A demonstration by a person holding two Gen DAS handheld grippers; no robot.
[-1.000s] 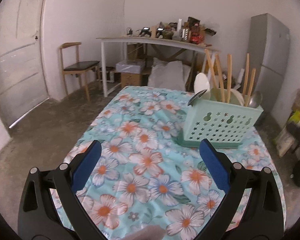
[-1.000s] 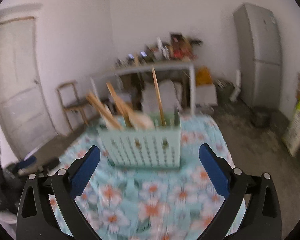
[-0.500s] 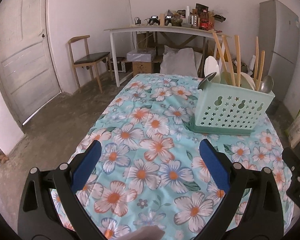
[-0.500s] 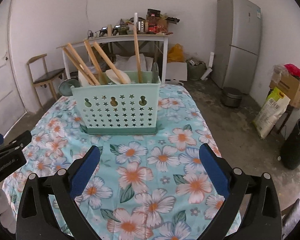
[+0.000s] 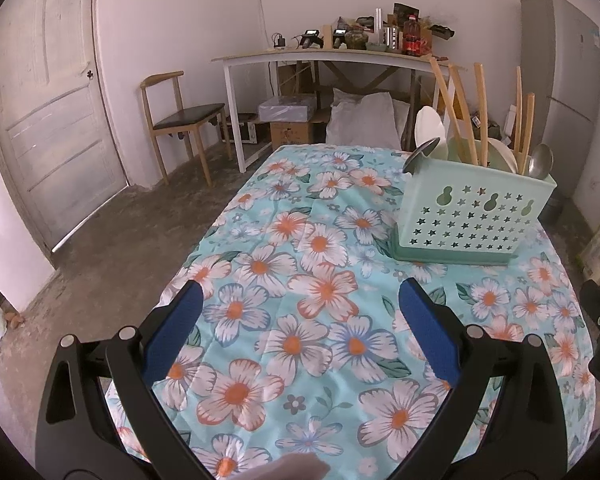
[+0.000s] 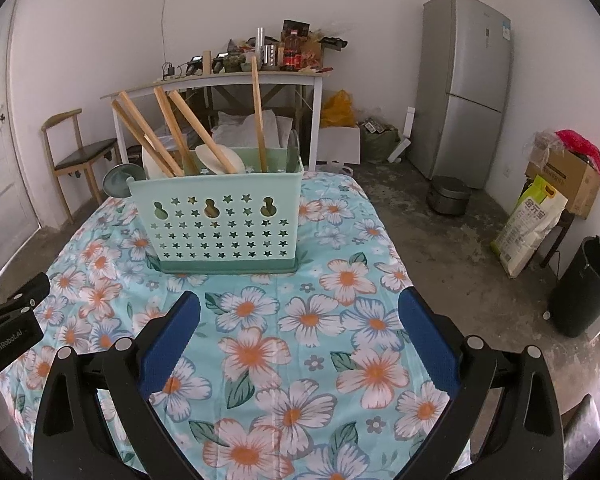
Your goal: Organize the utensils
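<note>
A mint-green perforated utensil holder [image 5: 472, 216] [image 6: 220, 220] stands on the floral tablecloth [image 5: 300, 280] [image 6: 300, 320]. Several wooden handles [image 6: 180, 128], white spoons [image 5: 428, 124] and metal ladles [image 5: 540, 160] stick out of it. My left gripper [image 5: 300, 300] is open above the cloth, well short and left of the holder, nothing between its blue pads. My right gripper [image 6: 300, 304] is open too, hovering in front of the holder with empty fingers. The left gripper's body [image 6: 8, 320] shows at the left edge of the right wrist view.
A wooden chair [image 5: 180, 116] and a cluttered white side table [image 5: 320, 56] stand behind. A grey fridge [image 6: 464, 88], a black bin [image 6: 584, 288], a sack [image 6: 528, 224] and boxes [image 6: 568, 172] are on the right floor. A door [image 5: 48, 120] is at left.
Both grippers have drawn back from the holder and risen, so more of the table shows. Both stay open and empty.
</note>
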